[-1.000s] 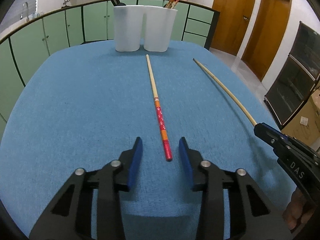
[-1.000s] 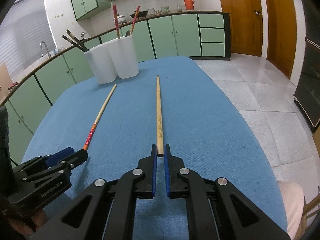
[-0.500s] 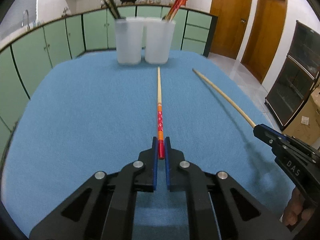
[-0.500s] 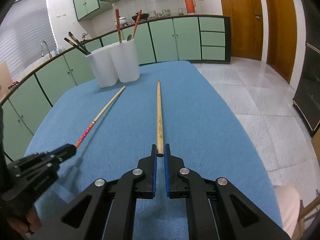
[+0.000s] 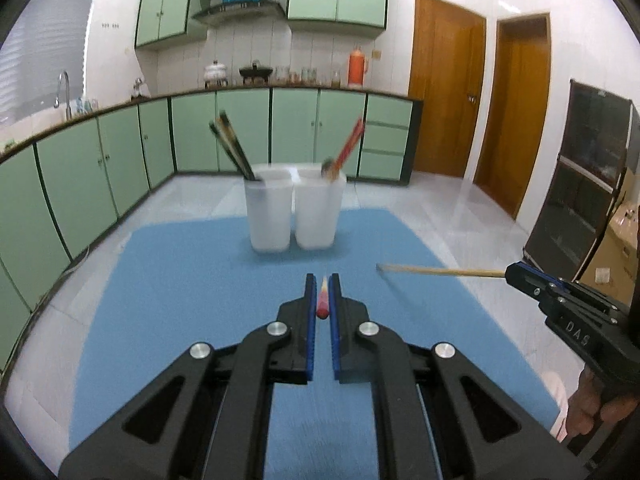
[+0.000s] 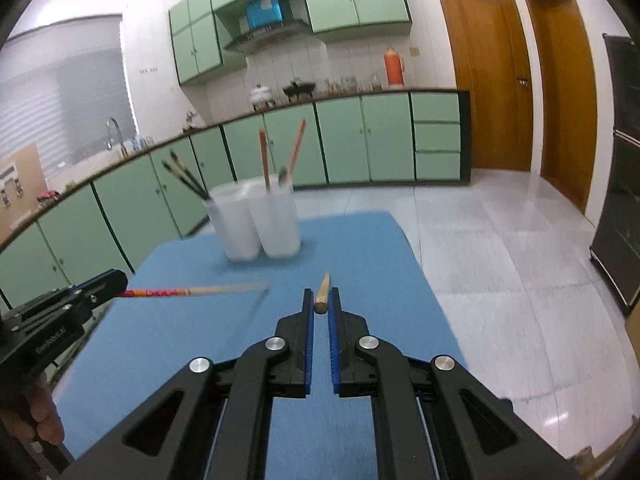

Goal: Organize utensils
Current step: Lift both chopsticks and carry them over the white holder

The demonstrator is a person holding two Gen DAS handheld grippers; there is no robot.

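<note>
Blue cloth (image 5: pixel 180 280) covers the table; two white holders (image 5: pixel 294 212) stand touching at its far end, twelve o'clock from both cameras. Left holder carries dark chopsticks (image 5: pixel 232 148), right holder red ones (image 5: pixel 348 144), which suggests sorting by kind.

Left gripper (image 5: pixel 323 298): jaws clamped on the red end of a red-patterned chopstick (image 6: pixel 192 291), which is off the cloth and points straight ahead at the holders. Probably gripped at the butt so the tip can go into a holder first.

Right gripper (image 6: pixel 321 300): jaws clamped on the butt of a plain wooden chopstick (image 5: pixel 440 271), also airborne; in the left view it shows at three o'clock, tip aimed toward centre.

Both grippers tilt gently downward, side by side above the near half of the table. A hand (image 5: pixel 596 412) grips the right tool's handle at four o'clock; fingers (image 6: pixel 44 420) on the left tool show at eight o'clock in the right view
</note>
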